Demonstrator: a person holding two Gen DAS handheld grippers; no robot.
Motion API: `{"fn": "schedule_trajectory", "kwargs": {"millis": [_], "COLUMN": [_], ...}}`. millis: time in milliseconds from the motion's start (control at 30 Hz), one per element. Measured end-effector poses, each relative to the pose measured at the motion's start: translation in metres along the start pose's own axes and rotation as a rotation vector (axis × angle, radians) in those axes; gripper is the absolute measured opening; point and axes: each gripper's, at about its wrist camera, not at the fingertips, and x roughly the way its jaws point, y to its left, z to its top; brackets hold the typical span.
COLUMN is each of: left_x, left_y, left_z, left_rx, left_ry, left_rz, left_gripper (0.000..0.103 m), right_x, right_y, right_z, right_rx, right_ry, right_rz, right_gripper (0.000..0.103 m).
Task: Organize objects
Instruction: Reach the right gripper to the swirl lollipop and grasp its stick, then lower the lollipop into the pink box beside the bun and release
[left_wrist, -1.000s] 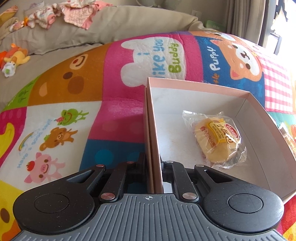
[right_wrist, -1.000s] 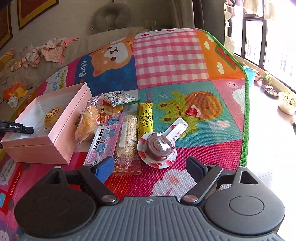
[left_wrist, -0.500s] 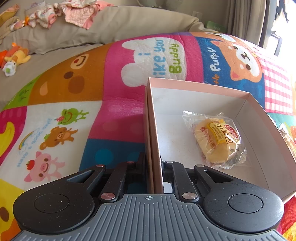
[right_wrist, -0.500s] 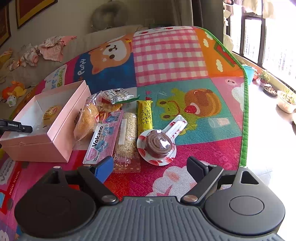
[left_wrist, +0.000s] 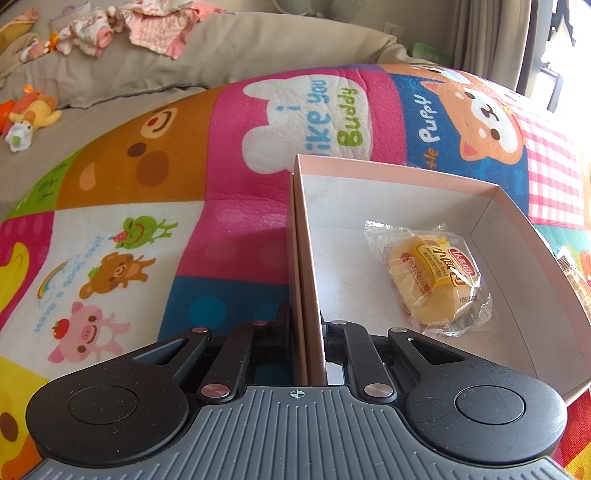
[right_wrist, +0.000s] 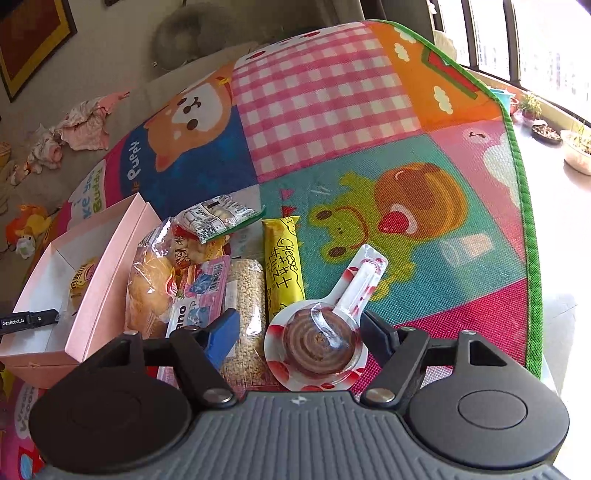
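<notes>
My left gripper (left_wrist: 306, 325) is shut on the near left wall of the pink box (left_wrist: 301, 236), one finger outside and one inside. A wrapped yellow cake (left_wrist: 432, 280) lies in the box. In the right wrist view my right gripper (right_wrist: 301, 330) is open and low over the chocolate swirl snack with a spoon (right_wrist: 317, 341), its fingers on either side. The pink box (right_wrist: 107, 273) stands to the left, with the left gripper's finger (right_wrist: 29, 319) at its near wall. Beside it lie a bread pack (right_wrist: 147, 295), a pink Volcano pack (right_wrist: 199, 291), a grain bar (right_wrist: 247, 295) and a yellow cheese stick (right_wrist: 284, 258).
Everything lies on a colourful play mat (right_wrist: 332, 122) with a green edge (right_wrist: 524, 206) at the right. A black-and-white snack bag (right_wrist: 214, 218) lies behind the pile. A beige sofa with clothes (left_wrist: 129, 22) and plush toys (left_wrist: 29, 110) stands beyond the mat.
My right gripper has moved forward and down over the chocolate swirl snack, which now lies between its open fingers. My left gripper still holds the box wall.
</notes>
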Motion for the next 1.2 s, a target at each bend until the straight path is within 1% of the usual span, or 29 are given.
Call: {"fn": "schedule_trajectory", "kwargs": {"millis": [33, 100, 167, 233, 300, 333, 367, 467, 500, 533, 600, 633, 667, 700, 733, 800, 933, 1067, 1133, 1200], "left_x": [0.0, 0.0, 0.0, 0.0, -0.001, -0.001, -0.001, -0.001, -0.001, -0.001, -0.001, -0.001, -0.001, -0.001, -0.001, -0.001, -0.001, -0.001, -0.001, -0.002], "left_y": [0.0, 0.0, 0.0, 0.0, 0.0, 0.0, 0.0, 0.0, 0.0, 0.0, 0.001, 0.002, 0.002, 0.003, 0.003, 0.003, 0.003, 0.003, 0.003, 0.003], "left_z": [0.0, 0.0, 0.0, 0.001, 0.0, 0.001, 0.0, 0.001, 0.0, 0.0, 0.0, 0.0, 0.0, -0.001, -0.001, -0.002, -0.002, -0.003, -0.003, -0.004], "left_rx": [0.0, -0.002, -0.001, -0.001, -0.001, -0.001, -0.001, -0.001, -0.001, -0.002, -0.004, -0.005, -0.005, -0.006, -0.007, -0.005, -0.007, -0.006, -0.007, -0.009], "left_ry": [0.0, 0.0, -0.001, -0.001, -0.001, -0.001, -0.001, 0.0, -0.001, -0.001, -0.001, -0.001, -0.001, -0.001, -0.001, -0.002, -0.004, -0.006, -0.007, -0.01], "left_rz": [0.0, 0.0, 0.001, 0.001, 0.001, 0.001, 0.001, 0.0, -0.001, -0.002, -0.006, -0.008, -0.011, -0.013, -0.015, -0.015, -0.019, -0.018, -0.017, -0.017], "left_gripper": [0.012, 0.012, 0.012, 0.012, 0.012, 0.012, 0.012, 0.012, 0.012, 0.012, 0.012, 0.012, 0.012, 0.012, 0.012, 0.012, 0.013, 0.013, 0.013, 0.013], "right_x": [-0.002, -0.007, -0.015, -0.021, -0.028, -0.03, -0.032, -0.038, -0.038, -0.037, -0.032, -0.03, -0.029, -0.03, -0.032, -0.038, -0.059, -0.089, -0.101, -0.103], "right_y": [0.003, 0.008, 0.009, 0.007, 0.004, 0.002, -0.002, -0.012, -0.017, -0.019, -0.02, -0.017, -0.013, -0.009, -0.007, -0.001, 0.014, 0.036, 0.055, 0.073], "right_z": [0.0, -0.002, -0.008, -0.016, -0.028, -0.033, -0.037, -0.037, -0.036, -0.034, -0.033, -0.032, -0.033, -0.034, -0.035, -0.036, -0.04, -0.03, -0.02, -0.009], "right_rx": [-0.019, -0.069, -0.128, -0.188, -0.258, -0.279, -0.28, -0.22, -0.186, -0.163, -0.131, -0.142, -0.162, -0.183, -0.191, -0.199, -0.242, -0.273, -0.314, -0.347], "right_ry": [-0.001, 0.009, 0.015, 0.032, 0.035, 0.037, 0.04, 0.036, 0.03, 0.028, 0.026, 0.028, 0.031, 0.031, 0.036, 0.059, 0.045, -0.001, -0.024, -0.029], "right_rz": [0.005, -0.01, -0.049, -0.11, -0.191, -0.215, -0.218, -0.187, -0.18, -0.175, -0.169, -0.176, -0.192, -0.199, -0.195, -0.176, -0.179, -0.095, -0.03, 0.036], "right_gripper": [0.055, 0.055, 0.055, 0.055, 0.055, 0.056, 0.056, 0.059, 0.064, 0.067, 0.07, 0.069, 0.065, 0.055, 0.051, 0.051, 0.05, 0.05, 0.05, 0.05]}}
